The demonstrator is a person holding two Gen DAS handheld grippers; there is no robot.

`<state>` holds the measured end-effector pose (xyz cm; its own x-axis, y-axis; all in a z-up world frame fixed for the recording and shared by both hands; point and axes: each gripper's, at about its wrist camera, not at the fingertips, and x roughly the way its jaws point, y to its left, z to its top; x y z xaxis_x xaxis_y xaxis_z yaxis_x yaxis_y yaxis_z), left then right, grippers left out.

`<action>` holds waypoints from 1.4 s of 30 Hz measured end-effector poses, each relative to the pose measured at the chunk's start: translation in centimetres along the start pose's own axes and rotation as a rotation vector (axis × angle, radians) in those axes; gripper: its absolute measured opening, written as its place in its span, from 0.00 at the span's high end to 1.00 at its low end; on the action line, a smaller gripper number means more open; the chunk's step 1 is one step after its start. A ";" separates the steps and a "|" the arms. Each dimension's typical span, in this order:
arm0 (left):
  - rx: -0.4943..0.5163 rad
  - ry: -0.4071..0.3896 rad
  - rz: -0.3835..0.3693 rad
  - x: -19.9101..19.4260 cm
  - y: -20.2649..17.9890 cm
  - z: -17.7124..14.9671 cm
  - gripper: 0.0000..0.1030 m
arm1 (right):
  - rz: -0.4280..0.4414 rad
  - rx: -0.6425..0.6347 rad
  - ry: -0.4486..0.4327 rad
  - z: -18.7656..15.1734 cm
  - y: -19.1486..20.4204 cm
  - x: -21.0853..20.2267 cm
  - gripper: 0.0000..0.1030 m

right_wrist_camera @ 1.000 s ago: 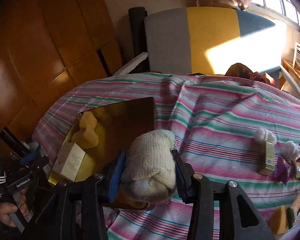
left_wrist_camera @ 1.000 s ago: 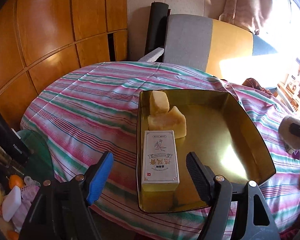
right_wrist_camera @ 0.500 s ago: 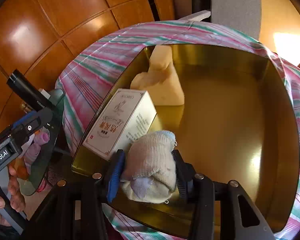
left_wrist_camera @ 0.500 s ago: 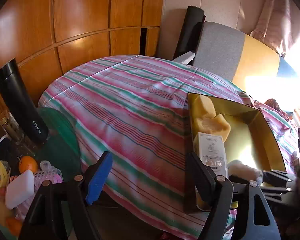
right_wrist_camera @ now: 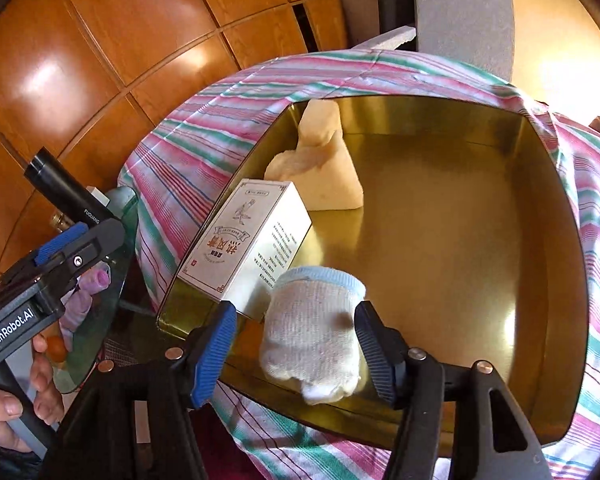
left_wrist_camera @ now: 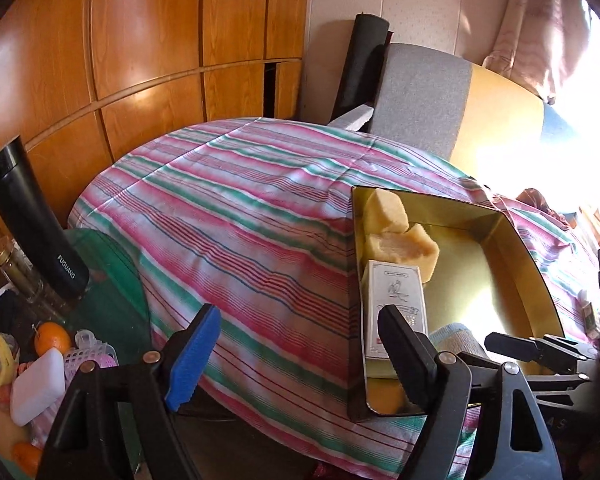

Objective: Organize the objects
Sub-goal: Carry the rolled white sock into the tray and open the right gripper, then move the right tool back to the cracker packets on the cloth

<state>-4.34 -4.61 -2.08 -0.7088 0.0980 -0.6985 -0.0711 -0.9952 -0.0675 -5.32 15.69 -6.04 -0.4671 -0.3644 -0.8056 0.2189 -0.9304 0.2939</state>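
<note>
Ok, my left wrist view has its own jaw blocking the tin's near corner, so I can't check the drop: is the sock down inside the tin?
Observer: Yes. In the right wrist view the sock lies on the floor of the gold tin, at its near edge.
Operator: Is the right gripper off it?
Observer: The right gripper straddles it with its jaws opening; the blue pad stands clear of the sock.
Operator: Where does it sit relative to the box?
Observer: Right beside the white box, its blue-trimmed cuff at the box's near end, seemingly touching.
</note>
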 end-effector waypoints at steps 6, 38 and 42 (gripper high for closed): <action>0.038 -0.022 -0.011 -1.0 -1.2 0.3 0.21 | -0.041 0.002 -0.053 -0.2 -0.4 -2.2 0.40; 0.295 -0.051 -0.172 -3.0 -12.1 0.1 0.20 | -0.459 0.302 -0.267 -5.8 -18.1 -18.4 0.31; 0.334 -0.041 -0.217 -3.1 -14.1 -0.4 0.17 | -0.556 0.393 -0.300 -7.8 -22.3 -21.9 0.27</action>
<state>-0.91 9.14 0.74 -0.6791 0.3131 -0.6639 -0.4419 -0.8966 0.0292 6.68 44.69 1.07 -0.6460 0.2218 -0.7304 -0.4144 -0.9055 0.0914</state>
